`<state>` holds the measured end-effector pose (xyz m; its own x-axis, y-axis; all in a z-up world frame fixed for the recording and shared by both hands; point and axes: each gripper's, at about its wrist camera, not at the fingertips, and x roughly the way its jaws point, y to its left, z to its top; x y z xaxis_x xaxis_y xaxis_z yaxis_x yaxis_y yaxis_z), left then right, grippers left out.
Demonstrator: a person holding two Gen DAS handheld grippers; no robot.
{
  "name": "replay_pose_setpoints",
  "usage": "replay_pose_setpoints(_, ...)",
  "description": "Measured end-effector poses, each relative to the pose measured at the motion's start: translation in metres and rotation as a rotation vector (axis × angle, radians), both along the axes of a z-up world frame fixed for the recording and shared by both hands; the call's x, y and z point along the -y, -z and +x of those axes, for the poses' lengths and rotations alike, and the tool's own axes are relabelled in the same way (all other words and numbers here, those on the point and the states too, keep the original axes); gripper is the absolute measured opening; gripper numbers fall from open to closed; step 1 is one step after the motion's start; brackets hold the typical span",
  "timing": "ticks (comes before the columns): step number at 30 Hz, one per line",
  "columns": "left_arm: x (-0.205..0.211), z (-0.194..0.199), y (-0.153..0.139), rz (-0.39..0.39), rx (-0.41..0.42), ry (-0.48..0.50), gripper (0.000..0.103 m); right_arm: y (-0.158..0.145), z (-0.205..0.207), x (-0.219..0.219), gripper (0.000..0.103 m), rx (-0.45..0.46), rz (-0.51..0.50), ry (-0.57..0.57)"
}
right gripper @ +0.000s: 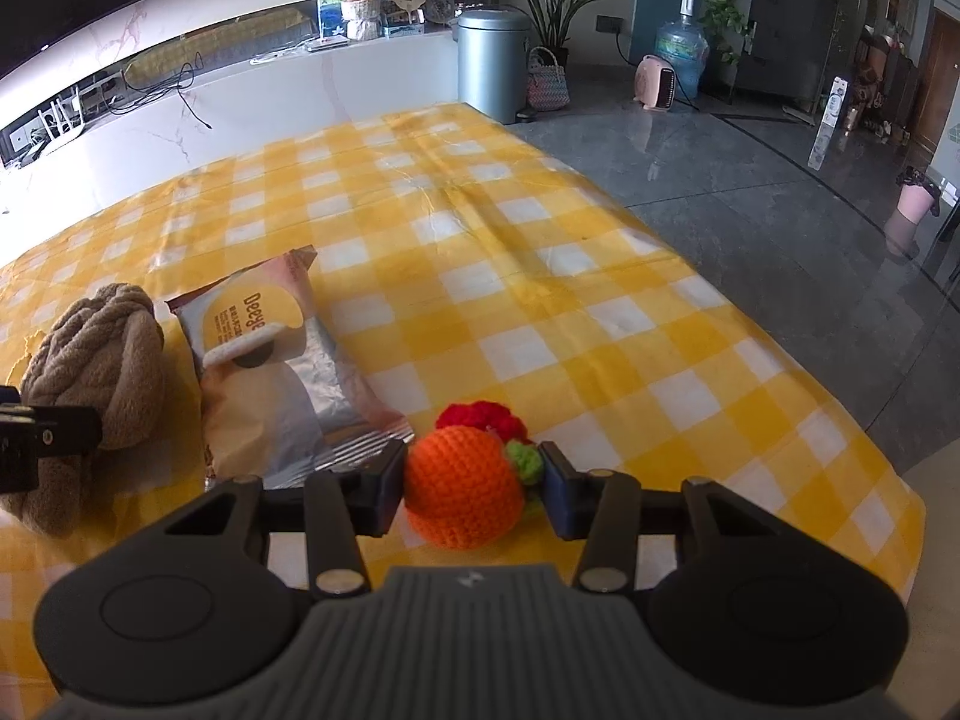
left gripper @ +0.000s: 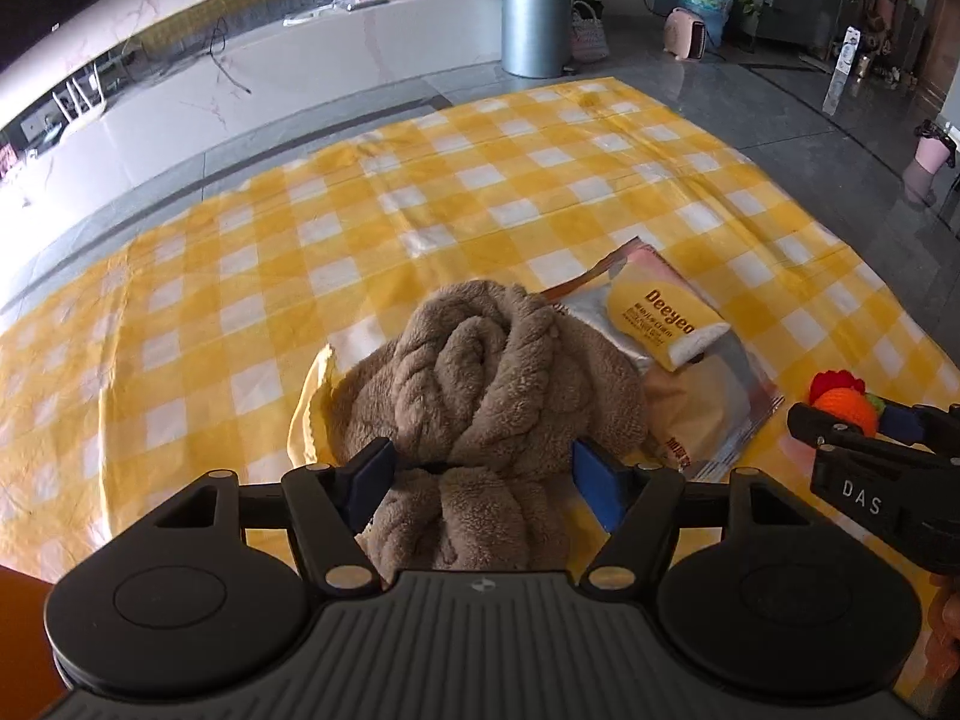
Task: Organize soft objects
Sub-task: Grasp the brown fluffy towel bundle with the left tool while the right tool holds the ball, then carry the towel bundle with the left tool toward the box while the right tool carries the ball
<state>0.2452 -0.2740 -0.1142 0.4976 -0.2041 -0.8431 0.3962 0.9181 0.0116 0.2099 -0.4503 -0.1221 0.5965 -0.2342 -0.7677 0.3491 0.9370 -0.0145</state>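
A brown fluffy twisted plush (left gripper: 486, 384) lies on the yellow checked cloth (left gripper: 360, 210). My left gripper (left gripper: 483, 471) has its blue pads on either side of the plush's narrow middle, closed on it. The plush also shows in the right wrist view (right gripper: 102, 360). An orange crocheted fruit (right gripper: 462, 492) with a green leaf and a red crocheted piece (right gripper: 480, 417) behind it sits between the pads of my right gripper (right gripper: 474, 489), which is closed on it. The fruit also shows in the left wrist view (left gripper: 843, 408).
A silver and yellow snack packet (right gripper: 270, 372) lies between the plush and the fruit, also in the left wrist view (left gripper: 666, 324). The cloth's right edge (right gripper: 840, 420) drops to a grey tiled floor. A grey bin (right gripper: 492, 60) stands beyond the far edge.
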Motion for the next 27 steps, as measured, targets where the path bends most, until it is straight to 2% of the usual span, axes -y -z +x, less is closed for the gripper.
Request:
replay_pose_setpoints(2, -0.004, 0.001, 0.004, -0.016, -0.018, -0.008, 0.082, -0.001, -0.001, 0.002, 0.047, 0.001, -0.001, 0.01)
replay_pose_setpoints(5, -0.002, 0.0, 0.006, 0.018, 0.009, 0.025, 0.081, -0.001, -0.001, 0.002, 0.047, 0.003, -0.001, 0.009)
replay_pose_setpoints(9, 0.004, -0.006, 0.01, 0.07, 0.038, 0.073, 0.069, -0.002, -0.001, 0.0, 0.047, 0.001, -0.003, -0.005)
replay_pose_setpoints(13, 0.008, -0.007, 0.014, 0.124, 0.057, 0.109, 0.069, -0.004, -0.003, 0.001, 0.047, 0.008, 0.0, -0.002)
replay_pose_setpoints(15, 0.01, -0.003, 0.02, 0.166, 0.033, 0.071, 0.07, -0.003, -0.003, 0.002, 0.047, 0.006, 0.005, -0.002)
replay_pose_setpoints(16, 0.008, -0.001, 0.022, 0.159, 0.016, 0.044, 0.067, -0.003, -0.003, 0.002, 0.047, 0.005, 0.008, -0.001)
replay_pose_setpoints(17, 0.007, -0.001, 0.023, 0.147, 0.015, 0.035, 0.06, -0.003, -0.003, 0.002, 0.047, 0.004, 0.011, -0.002)
replay_pose_setpoints(19, 0.009, -0.004, 0.024, 0.174, 0.048, 0.051, 0.053, -0.004, -0.004, 0.002, 0.047, 0.011, 0.015, -0.008)
replay_pose_setpoints(24, 0.005, -0.008, 0.014, 0.126, 0.014, 0.039, 0.049, -0.004, -0.004, 0.002, 0.047, 0.019, 0.023, -0.009)
replay_pose_setpoints(27, 0.002, -0.011, 0.002, 0.047, -0.057, 0.042, 0.049, -0.008, -0.006, 0.004, 0.046, 0.039, 0.038, -0.01)
